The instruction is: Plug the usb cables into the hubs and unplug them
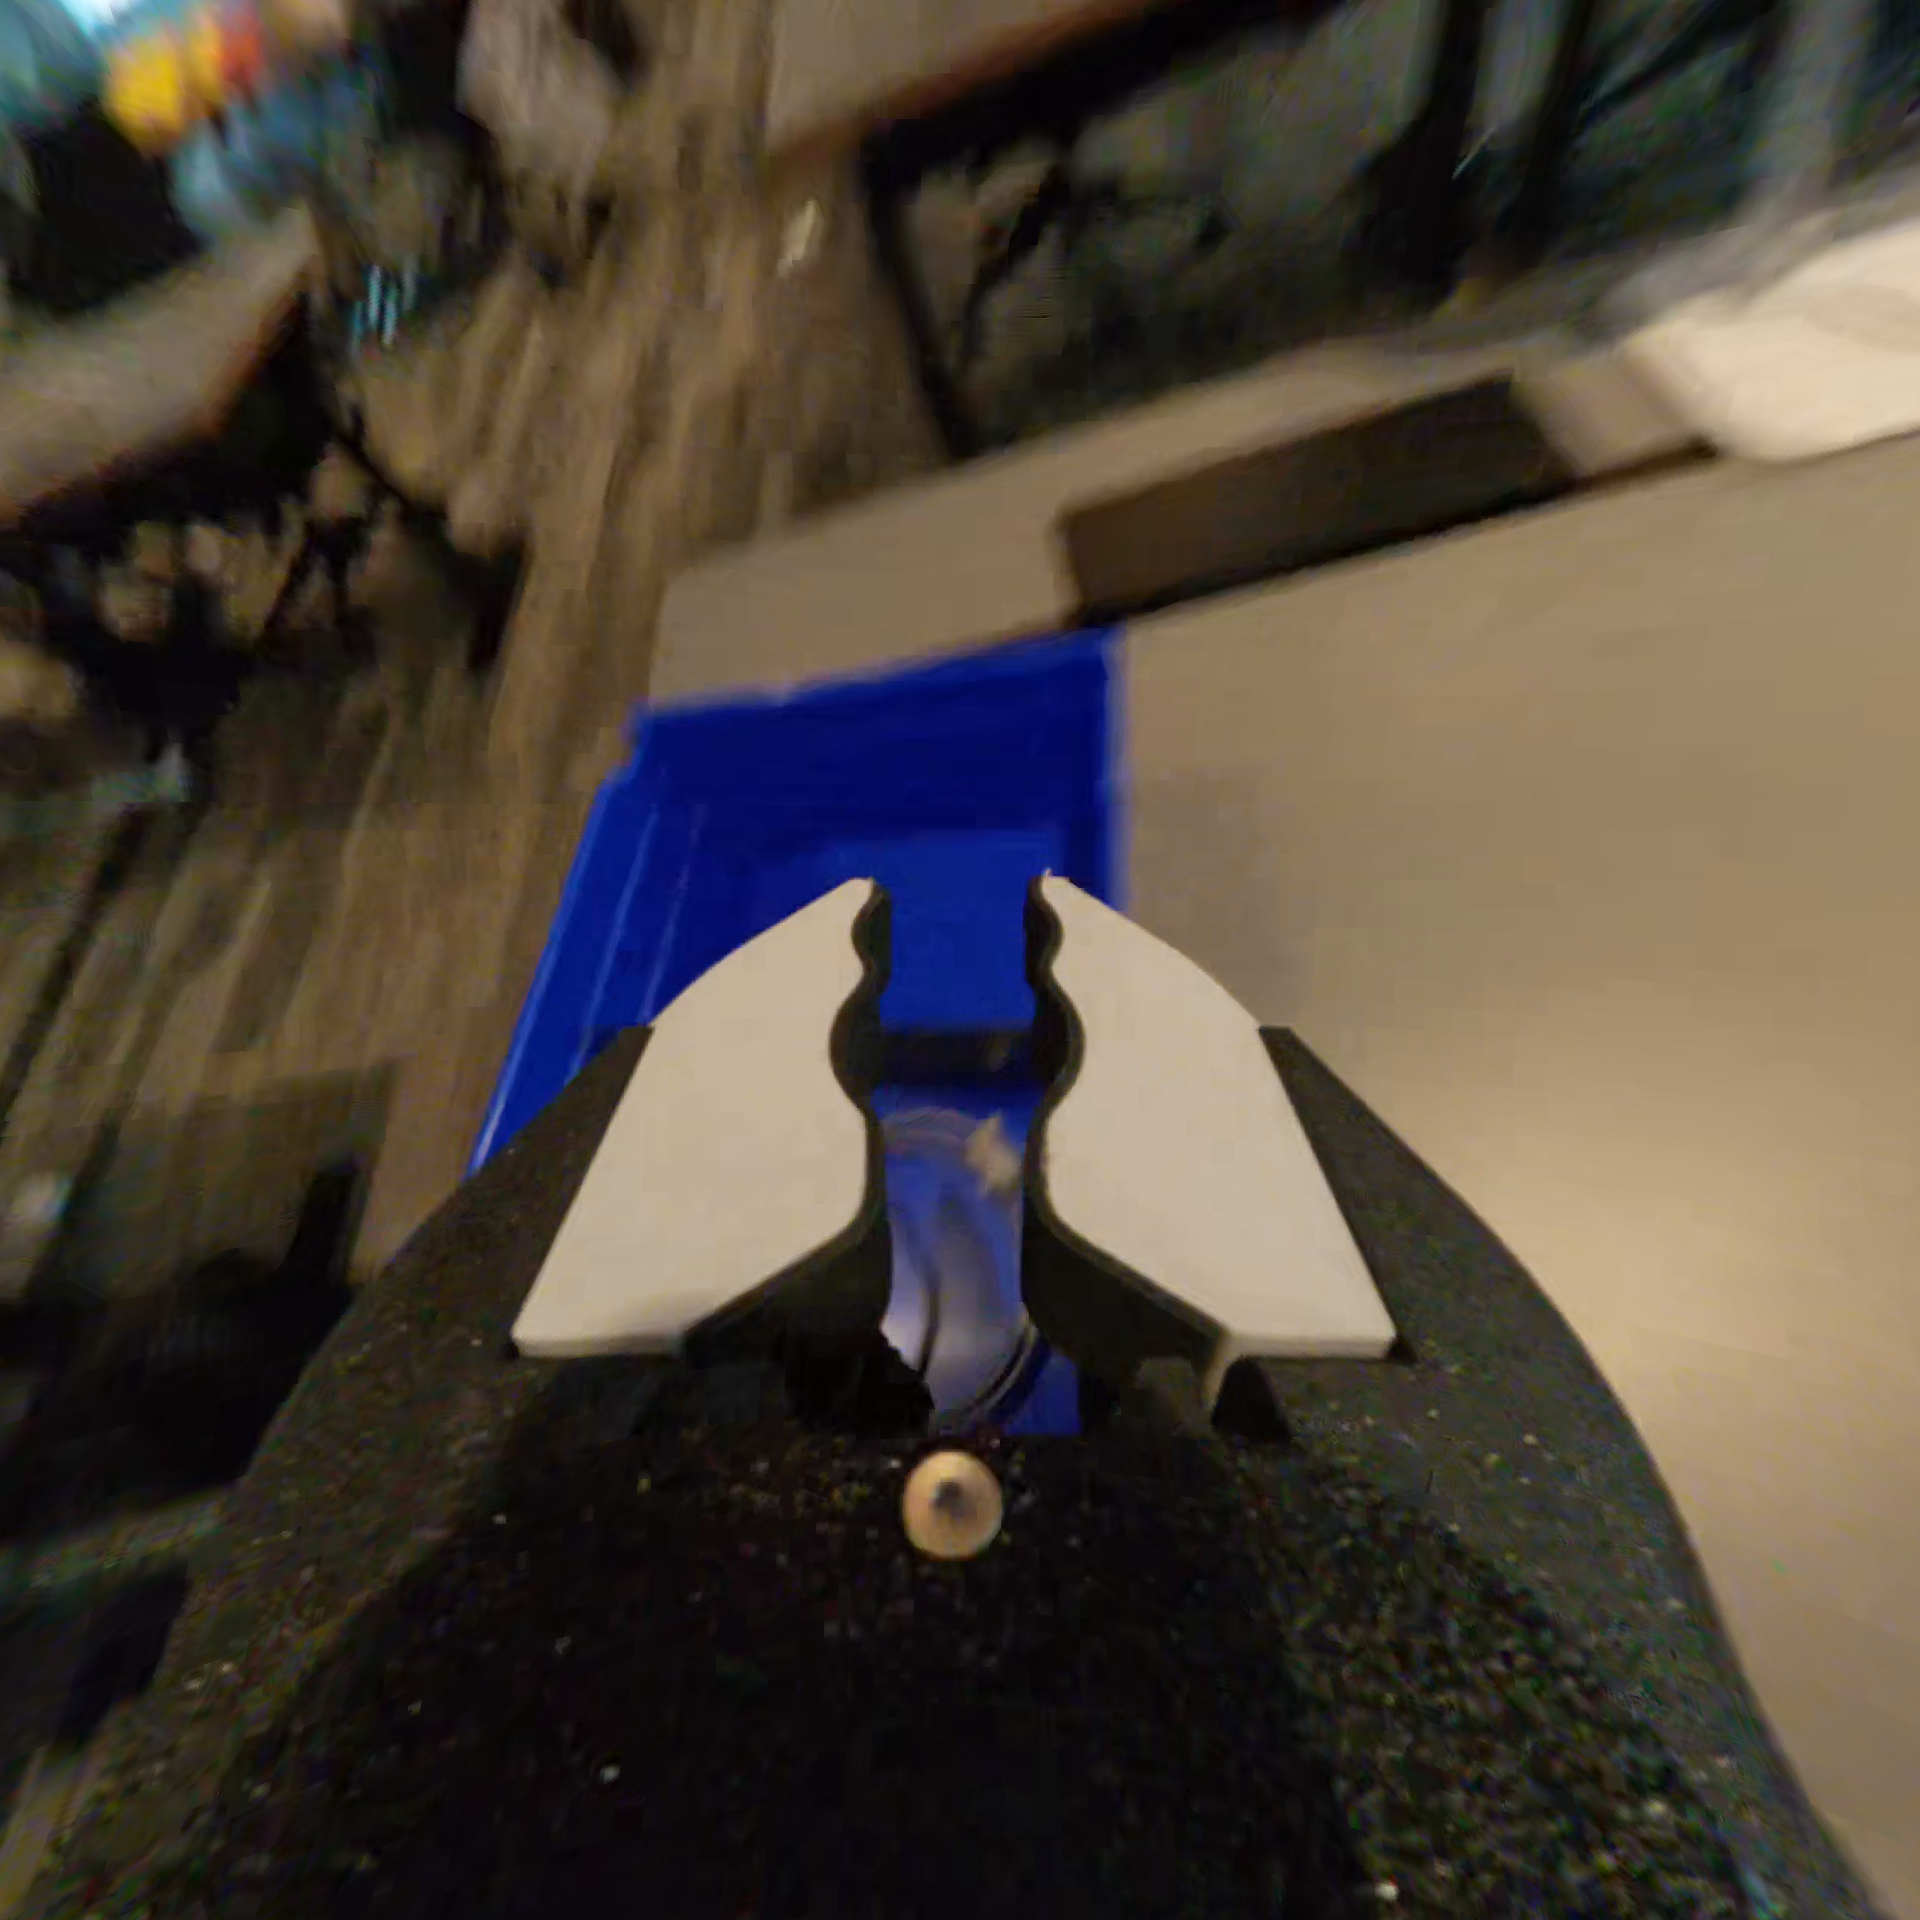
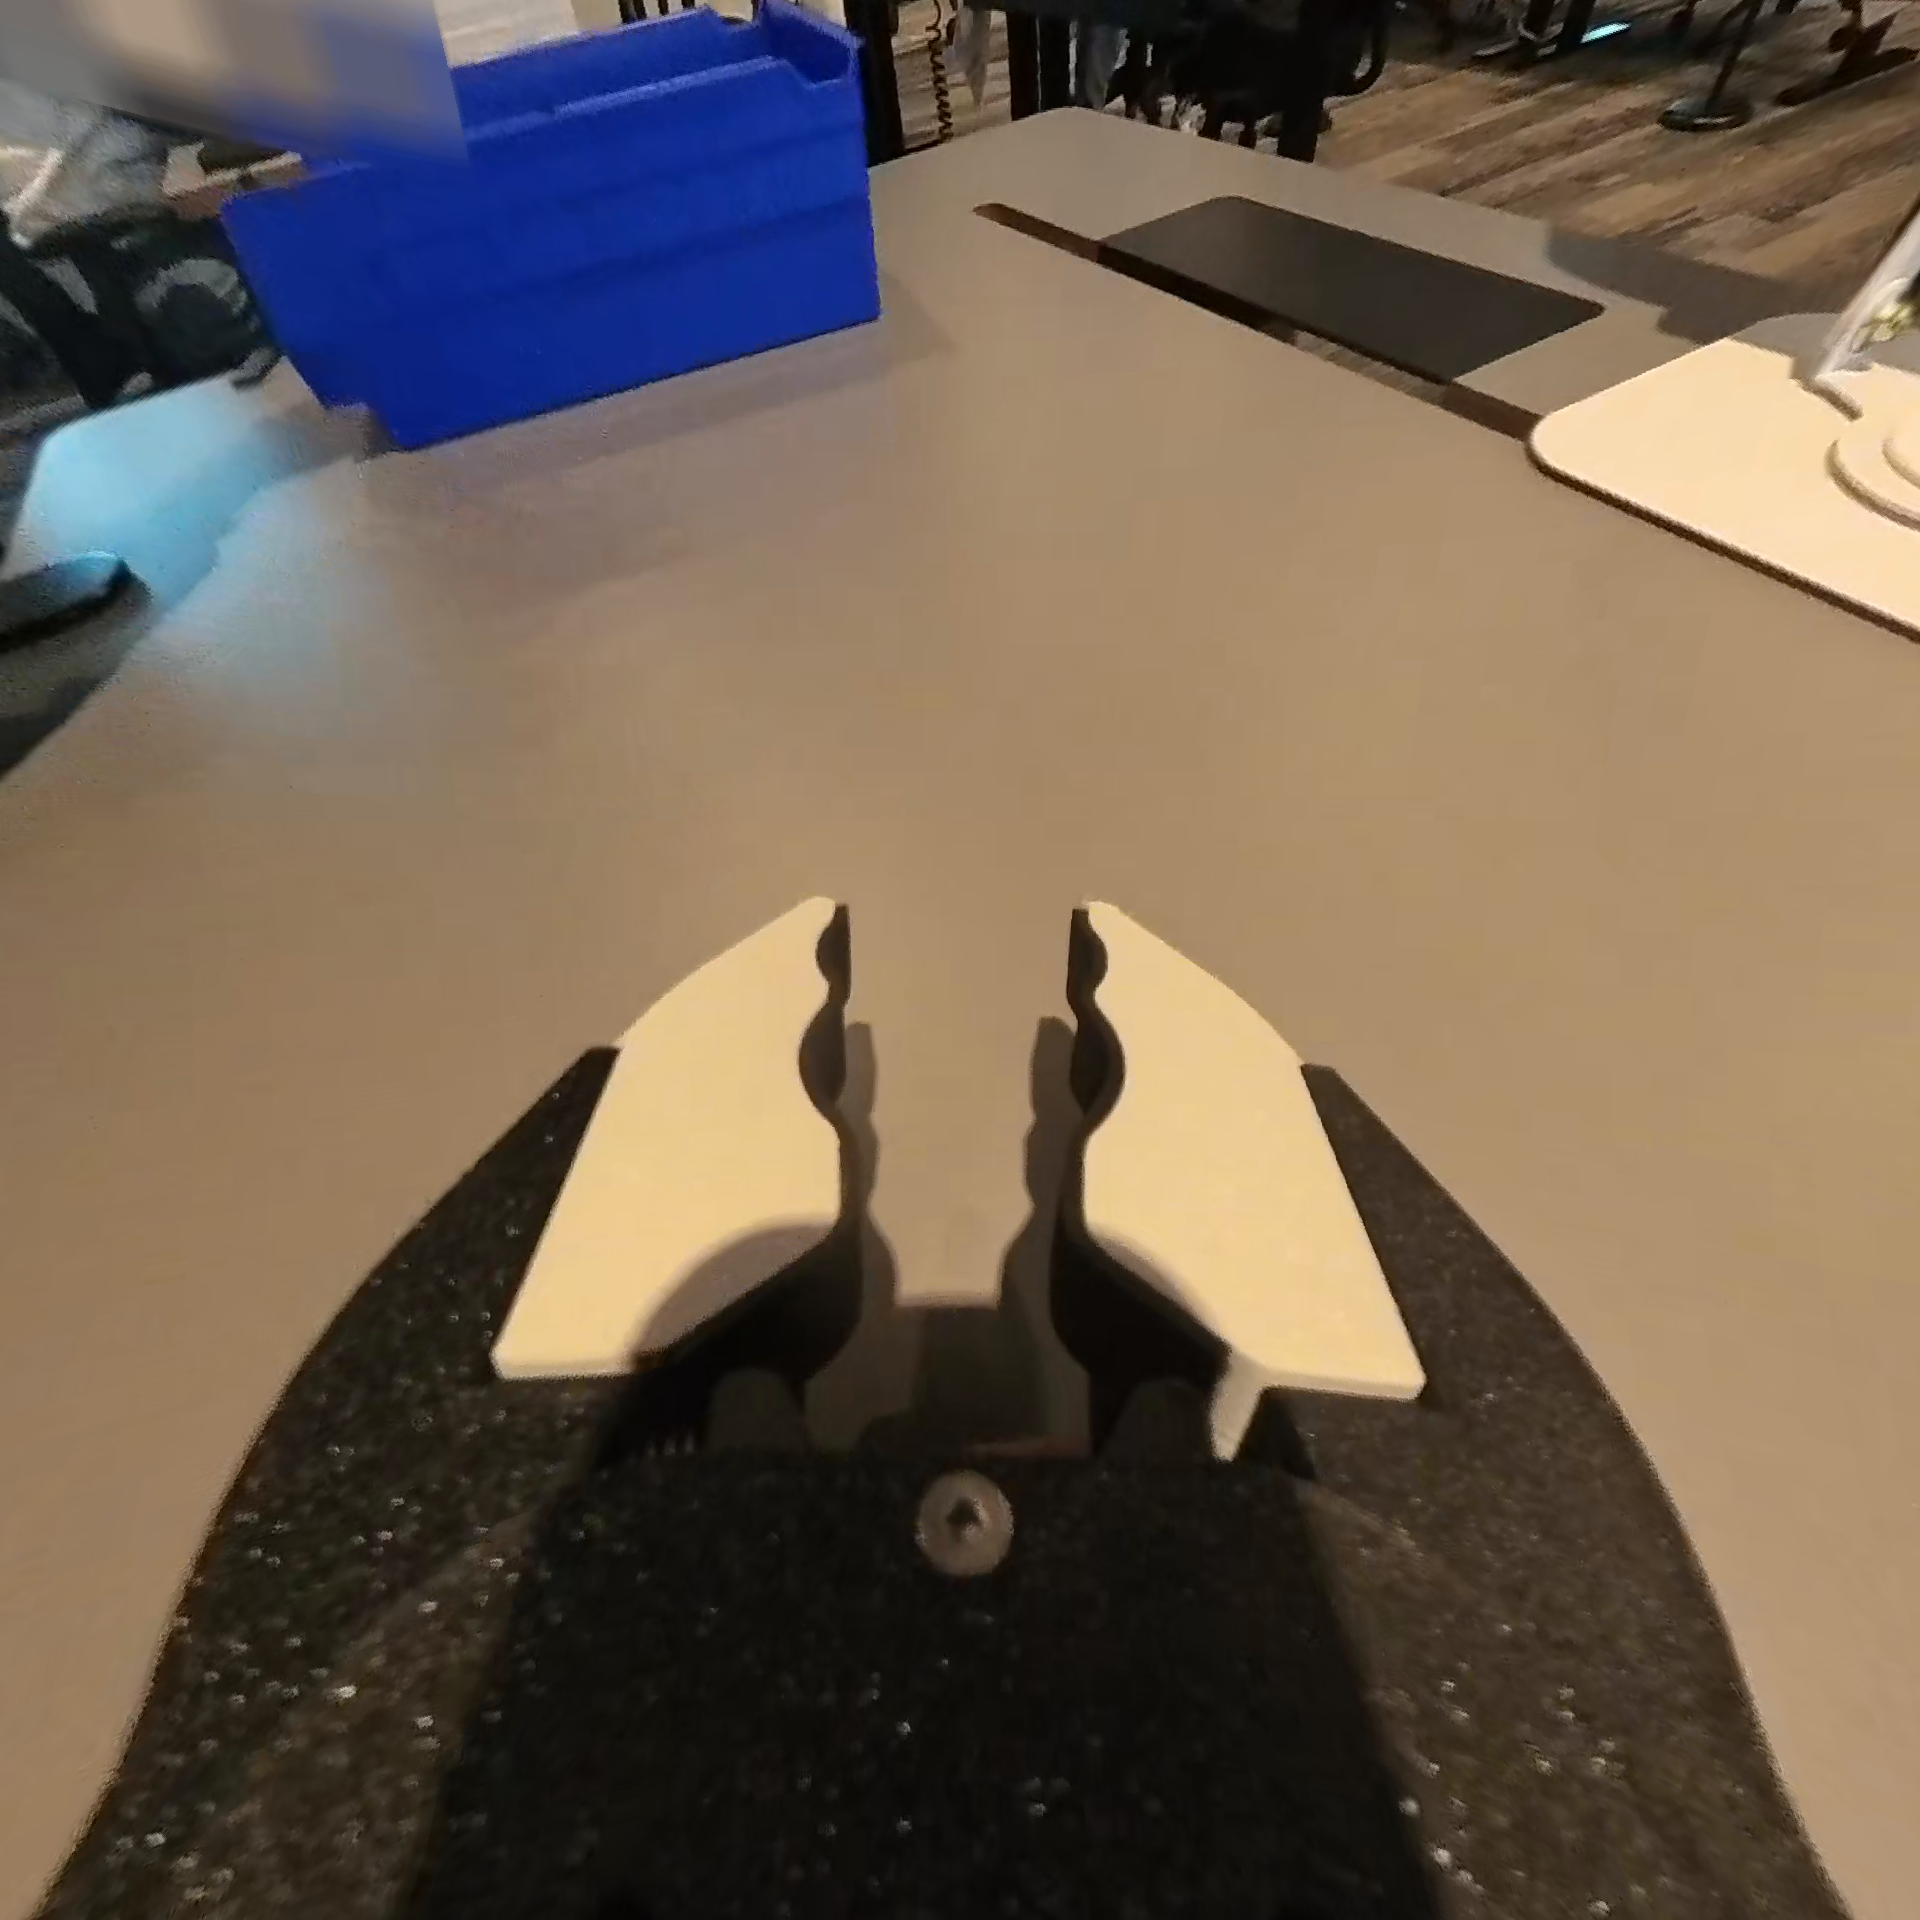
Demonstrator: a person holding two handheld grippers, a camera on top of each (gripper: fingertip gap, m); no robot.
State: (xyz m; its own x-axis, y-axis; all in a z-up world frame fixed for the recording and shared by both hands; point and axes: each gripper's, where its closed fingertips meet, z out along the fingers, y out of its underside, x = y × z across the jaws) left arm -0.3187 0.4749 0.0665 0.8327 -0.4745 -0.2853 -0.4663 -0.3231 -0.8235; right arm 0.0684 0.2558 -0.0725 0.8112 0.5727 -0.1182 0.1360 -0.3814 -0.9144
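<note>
- The left gripper (image 1: 956,914) is hovering above the blue bin (image 1: 862,790), its pale fingers (image 1: 748,1122) standing parted with a gap between them and nothing pinched there: released.
- Straight below that gap, inside the bin, something pale and glossy is showing, maybe a bagged cable (image 1: 961,1236); the view is too blurred to say what it is or which way it is pointing.
- A dark bar (image 1: 951,1047) is crossing the gap just ahead of that glossy patch, down in the bin and too blurred to name.
- The bin is stretching away ahead of the left gripper, sitting at the edge of the grey table (image 1: 1507,935).
- Past the bin, ahead and to the right, a dark rectangular panel (image 1: 1309,488) is lying set into the tabletop.
- The right gripper (image 2: 961,914) is hanging low over bare table (image 2: 935,644), its cream fingers (image 2: 717,1132) spread apart and gripping nothing: released.
- Well ahead and to the left of it, the blue bin (image 2: 582,270) is sitting near the table's far edge.
- Ahead and to the right, the dark panel (image 2: 1351,281) is lying flat, and a white mat (image 2: 1704,488) is resting just beyond it at the right.
- No hub is showing in either view.
</note>
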